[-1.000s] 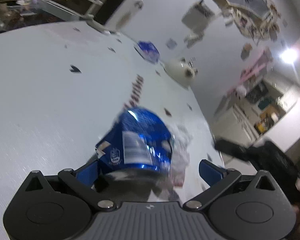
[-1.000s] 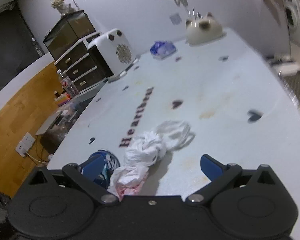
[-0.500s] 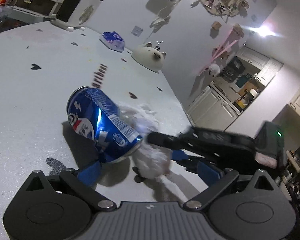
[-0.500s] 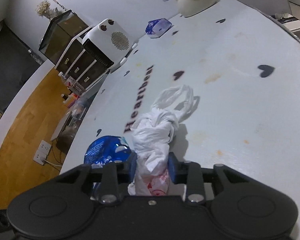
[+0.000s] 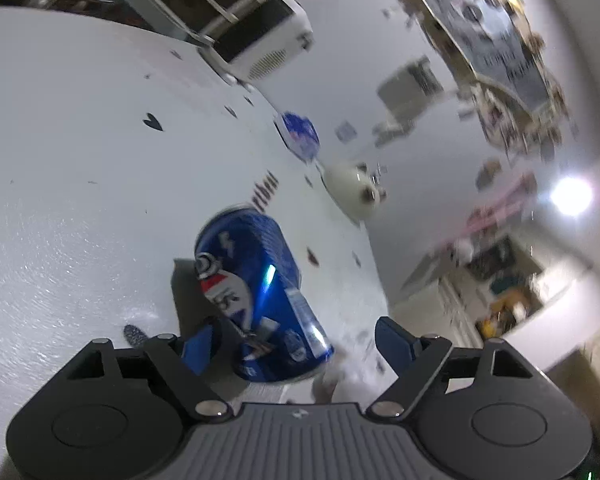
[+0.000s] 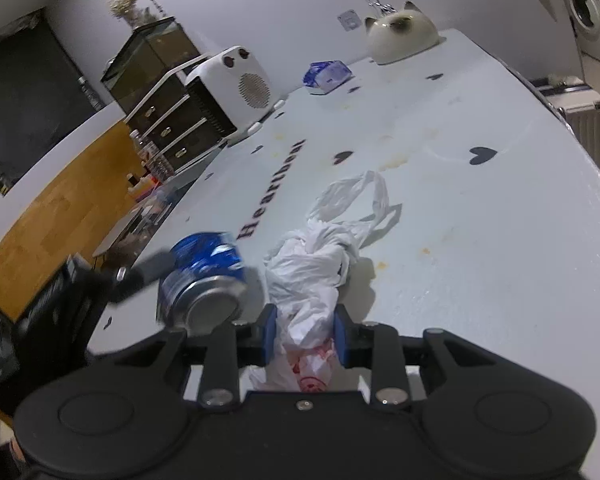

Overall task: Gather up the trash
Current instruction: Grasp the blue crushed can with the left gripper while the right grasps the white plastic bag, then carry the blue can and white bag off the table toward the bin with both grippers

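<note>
A blue drink can [image 5: 256, 288] lies on its side on the white table [image 5: 60, 208], between the wide-apart fingers of my left gripper [image 5: 296, 346], which is open; the can's base is near the left finger. In the right wrist view the can [image 6: 204, 276] lies just left of a crumpled white plastic bag [image 6: 320, 264]. My right gripper [image 6: 305, 334] is shut on the bag's near end. The left gripper's finger [image 6: 140, 276] shows as a dark blur beside the can.
A white heater [image 6: 236, 88] stands at the table's far left edge. A blue tissue pack [image 6: 328, 76] and a cat-shaped ceramic pot [image 6: 400, 34] stand at the far end. Dark drawers [image 6: 172, 128] are behind the heater. The table's right edge drops off near a suitcase [image 6: 588, 120].
My right gripper closed on the white bag and keeps holding it. My left gripper swung around the can, which now lies lengthways between its open fingers.
</note>
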Demonstrator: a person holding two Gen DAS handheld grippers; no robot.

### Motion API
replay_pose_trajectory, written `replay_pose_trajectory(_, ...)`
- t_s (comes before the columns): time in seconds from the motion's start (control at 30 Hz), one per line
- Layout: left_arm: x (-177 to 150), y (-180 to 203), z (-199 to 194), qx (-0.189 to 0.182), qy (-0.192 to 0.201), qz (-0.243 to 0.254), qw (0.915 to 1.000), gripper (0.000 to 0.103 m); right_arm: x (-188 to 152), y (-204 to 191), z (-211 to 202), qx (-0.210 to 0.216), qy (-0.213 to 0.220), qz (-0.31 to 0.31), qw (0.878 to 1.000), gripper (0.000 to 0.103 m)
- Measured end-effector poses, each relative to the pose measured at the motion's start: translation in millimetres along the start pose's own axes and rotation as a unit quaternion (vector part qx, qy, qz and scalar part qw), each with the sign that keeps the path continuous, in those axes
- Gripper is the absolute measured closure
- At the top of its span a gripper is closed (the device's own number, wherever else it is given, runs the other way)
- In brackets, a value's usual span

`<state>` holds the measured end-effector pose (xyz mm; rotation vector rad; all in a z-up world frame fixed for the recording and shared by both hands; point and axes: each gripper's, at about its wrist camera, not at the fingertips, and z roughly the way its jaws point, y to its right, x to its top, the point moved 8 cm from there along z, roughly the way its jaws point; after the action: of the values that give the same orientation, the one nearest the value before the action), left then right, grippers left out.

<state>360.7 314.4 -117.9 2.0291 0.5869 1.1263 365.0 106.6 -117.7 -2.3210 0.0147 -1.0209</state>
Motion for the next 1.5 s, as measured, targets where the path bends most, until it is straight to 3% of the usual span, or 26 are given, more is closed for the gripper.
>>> replay_pose_trajectory(0.13, 8, -1, 6, 0.018, 0.042, -0.026, 0.9986, 0.023, -3, -8, -2, -0.001, 0.004, -0.026, 1.000, 0.073)
replay_pose_trajectory(0.27, 9, 3, 18, 0.036, 0.057, -0.020, 0.9975, 0.029, -10, -10, -2, 0.000, 0.002, -0.039, 0.999, 0.074)
replay_pose_trajectory(0.4, 2, 1, 30, 0.053, 0.041, -0.013, 0.9977, 0.056, -13, -11, -3, -0.001, 0.005, -0.047, 0.999, 0.074)
replay_pose_trajectory(0.53, -1, 1, 31, 0.044, 0.030, -0.015, 0.9985, 0.062, -17, -13, -7, -0.007, 0.008, -0.060, 0.998, 0.075)
replay_pose_trajectory(0.77, -13, 13, 13, 0.087, 0.024, 0.060, 0.9941, 0.063, -21, -11, -21, -0.016, 0.012, -0.078, 0.997, 0.076)
replay_pose_trajectory(0.87, -21, 22, -1, 0.122, 0.029, 0.112, 0.9858, 0.063, -22, -6, -31, -0.018, 0.015, -0.080, 0.997, 0.077)
replay_pose_trajectory(1.0, -35, 41, -20, 0.137, 0.042, 0.170, 0.9750, 0.063, -23, 1, -47, -0.022, 0.021, -0.082, 0.996, 0.078)
replay_pose_trajectory(1.5, -105, 94, -88, 0.130, 0.058, 0.268, 0.9528, 0.067, -27, 15, -114, -0.023, 0.047, -0.121, 0.991, 0.079)
